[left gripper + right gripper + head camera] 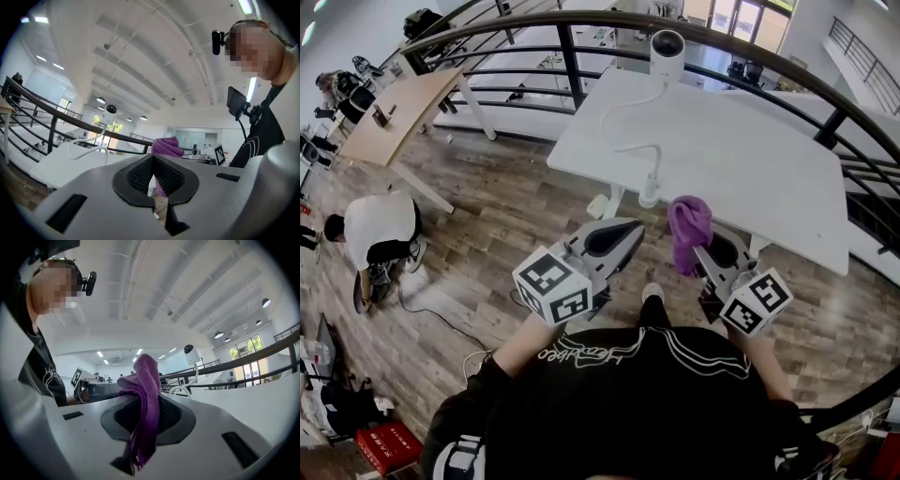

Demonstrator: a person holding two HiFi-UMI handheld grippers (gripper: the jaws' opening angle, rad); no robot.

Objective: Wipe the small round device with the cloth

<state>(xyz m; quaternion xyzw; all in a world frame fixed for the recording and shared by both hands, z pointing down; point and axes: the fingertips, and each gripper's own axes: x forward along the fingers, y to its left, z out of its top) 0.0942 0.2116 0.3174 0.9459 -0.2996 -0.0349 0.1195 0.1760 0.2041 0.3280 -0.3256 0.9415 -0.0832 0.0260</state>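
Now the right gripper [701, 251] has its fingers pinching the purple cloth [688, 223], which stands up in a bunch above them, near the front edge of the white worktop [741, 159]. Just beside it, the left gripper [628, 230] has its fingers pressed together, with nothing between them. The small round device [667, 52] stands upright at the far edge of the worktop, well apart from both grippers, and a white cable [623, 117] curls from it.

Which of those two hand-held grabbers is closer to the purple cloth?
Right. The right gripper clamps the purple cloth between its jaws; the left gripper, shut and empty, is off to the cloth's left, not touching it.
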